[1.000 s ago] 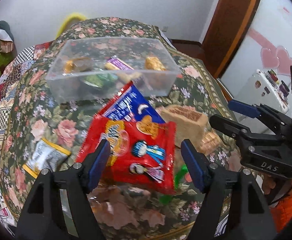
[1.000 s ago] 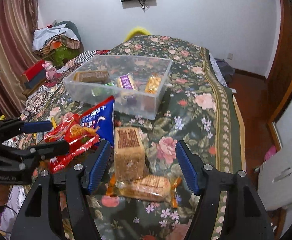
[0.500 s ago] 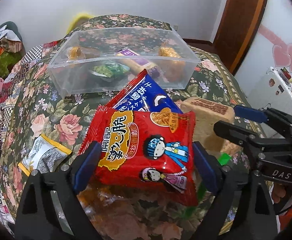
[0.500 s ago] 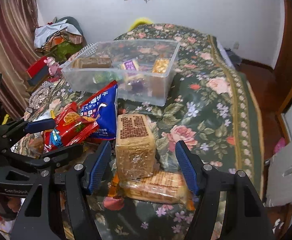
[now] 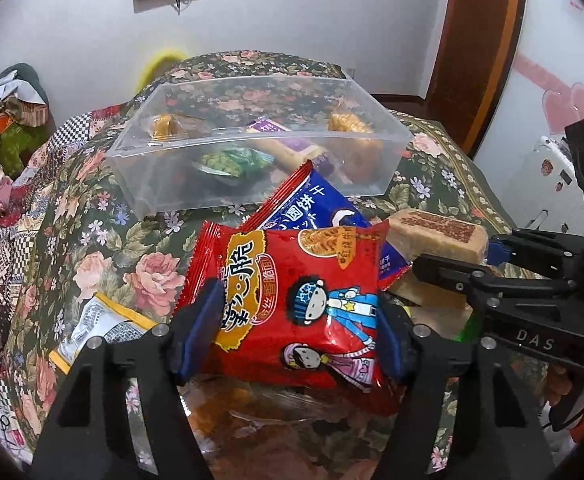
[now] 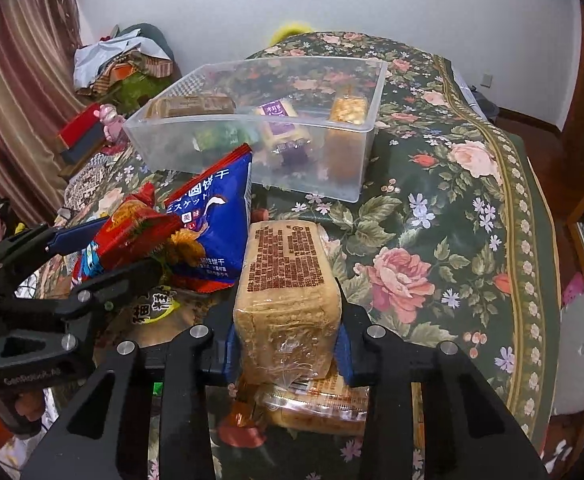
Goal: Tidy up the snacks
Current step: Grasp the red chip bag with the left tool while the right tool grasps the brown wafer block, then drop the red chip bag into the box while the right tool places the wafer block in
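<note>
My left gripper (image 5: 292, 320) is shut on a red noodle-snack packet (image 5: 303, 288), its blue pads pressing both sides. The packet also shows in the right wrist view (image 6: 132, 232). My right gripper (image 6: 288, 344) is shut on a tan wrapped cake block (image 6: 288, 280), which appears in the left wrist view (image 5: 435, 240) between the right gripper's fingers. A blue biscuit bag (image 5: 315, 208) leans behind the red packet. A clear plastic bin (image 6: 355, 152) stands farther back on the floral cloth and holds several snacks.
A white and yellow packet (image 5: 100, 324) lies at the left on the cloth. A flat wrapped biscuit pack (image 6: 323, 404) lies under the cake block. A green-lettered packet (image 6: 160, 304) lies between the grippers. Clutter sits on the floor to the left.
Both grippers have moved forward and closed: the left one onto the red packet, the right one onto the cake block. Both were open a second ago.
</note>
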A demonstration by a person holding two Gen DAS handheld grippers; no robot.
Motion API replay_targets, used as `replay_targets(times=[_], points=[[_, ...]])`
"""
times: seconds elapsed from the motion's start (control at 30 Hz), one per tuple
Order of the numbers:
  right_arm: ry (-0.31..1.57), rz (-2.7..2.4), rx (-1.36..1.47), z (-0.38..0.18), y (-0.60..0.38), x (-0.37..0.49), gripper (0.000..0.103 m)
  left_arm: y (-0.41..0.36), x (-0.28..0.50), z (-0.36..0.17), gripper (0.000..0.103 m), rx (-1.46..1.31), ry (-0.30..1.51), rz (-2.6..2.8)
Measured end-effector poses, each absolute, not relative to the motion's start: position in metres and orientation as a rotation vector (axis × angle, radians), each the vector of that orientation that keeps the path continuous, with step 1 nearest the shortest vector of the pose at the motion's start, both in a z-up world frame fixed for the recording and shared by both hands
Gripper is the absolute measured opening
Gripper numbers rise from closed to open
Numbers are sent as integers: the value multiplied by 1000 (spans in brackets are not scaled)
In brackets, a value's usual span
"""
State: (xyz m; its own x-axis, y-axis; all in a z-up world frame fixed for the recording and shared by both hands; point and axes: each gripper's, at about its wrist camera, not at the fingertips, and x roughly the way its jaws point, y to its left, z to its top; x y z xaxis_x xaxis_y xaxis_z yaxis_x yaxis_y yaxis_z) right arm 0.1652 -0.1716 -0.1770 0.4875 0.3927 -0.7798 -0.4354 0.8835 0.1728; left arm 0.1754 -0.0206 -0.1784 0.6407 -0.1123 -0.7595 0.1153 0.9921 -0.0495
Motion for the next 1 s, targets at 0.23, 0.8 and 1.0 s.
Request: replay_targets(times=[0.23, 0.8, 1.0], points=[[890, 499, -24, -162, -180, 159, 33, -10, 172, -157, 39, -23, 836, -128], [761, 503, 19, -115, -183, 156, 33, 17, 166, -111, 23, -96, 752, -130], [710, 508, 29, -94, -182, 160, 33, 13, 169, -82, 23, -82, 692, -140]])
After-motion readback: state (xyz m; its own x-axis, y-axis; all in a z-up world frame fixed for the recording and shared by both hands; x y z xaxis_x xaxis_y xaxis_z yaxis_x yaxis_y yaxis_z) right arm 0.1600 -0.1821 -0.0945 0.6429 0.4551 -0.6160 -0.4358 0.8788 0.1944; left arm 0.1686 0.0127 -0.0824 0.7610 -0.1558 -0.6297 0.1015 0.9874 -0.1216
